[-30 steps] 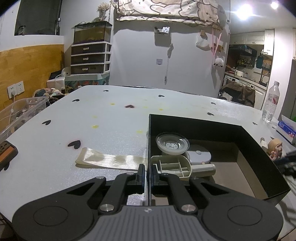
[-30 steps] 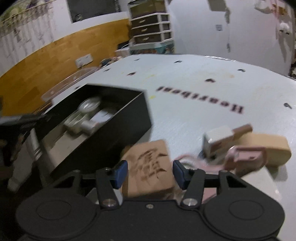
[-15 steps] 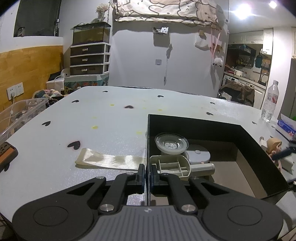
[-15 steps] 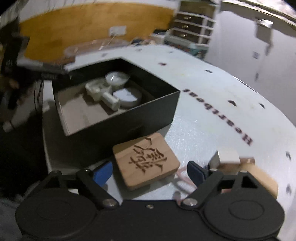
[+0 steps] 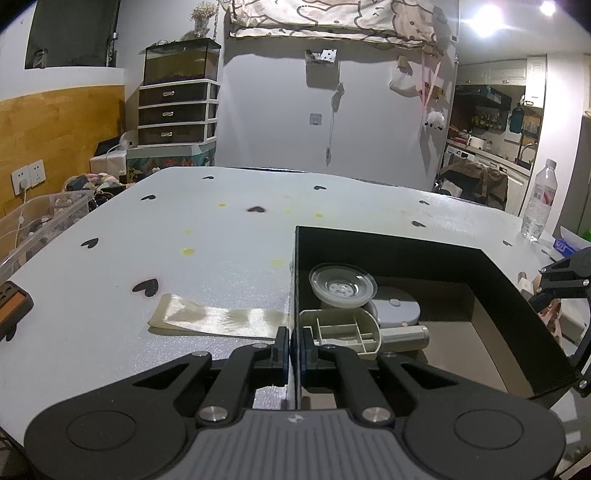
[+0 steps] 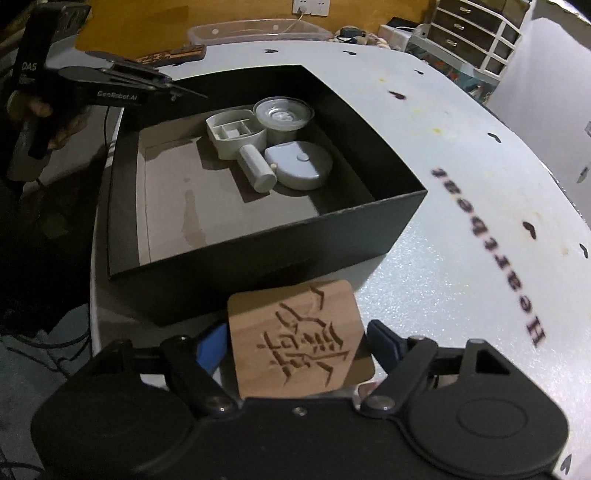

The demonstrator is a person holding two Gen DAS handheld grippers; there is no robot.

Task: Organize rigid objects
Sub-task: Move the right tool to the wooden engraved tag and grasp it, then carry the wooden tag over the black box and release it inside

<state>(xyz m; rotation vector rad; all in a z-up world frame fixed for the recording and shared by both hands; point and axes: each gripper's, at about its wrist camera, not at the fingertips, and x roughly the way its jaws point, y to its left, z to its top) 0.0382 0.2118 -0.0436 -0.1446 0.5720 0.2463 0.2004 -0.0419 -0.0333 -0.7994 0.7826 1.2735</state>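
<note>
A black box (image 6: pixel 332 229) (image 5: pixel 406 247) stands on the white table. Inside lie a clear round lid (image 6: pixel 283 114) (image 5: pixel 342 283), a beige divided scoop with a cylinder handle (image 6: pixel 236 134) (image 5: pixel 343 332) and a pale rounded case (image 6: pixel 301 166) (image 5: pixel 397 308). My left gripper (image 5: pixel 293 341) is shut on the box's left wall. My right gripper (image 6: pixel 295 341) has its blue-padded fingers on both sides of a wooden block carved with characters (image 6: pixel 299 341), just outside the box's near wall; the left finger touches it, the right stands just off.
A cream ribbon (image 5: pixel 218 319) lies left of the box. A water bottle (image 5: pixel 539 201) and tissue pack (image 5: pixel 565 243) stand at the far right. A dark wooden item (image 5: pixel 13 306) sits at the left edge. A clear bin (image 6: pixel 258 31) stands beyond the table.
My right gripper swung toward the box and its fingers closed in around the wooden block. The left gripper has stayed on the box wall.
</note>
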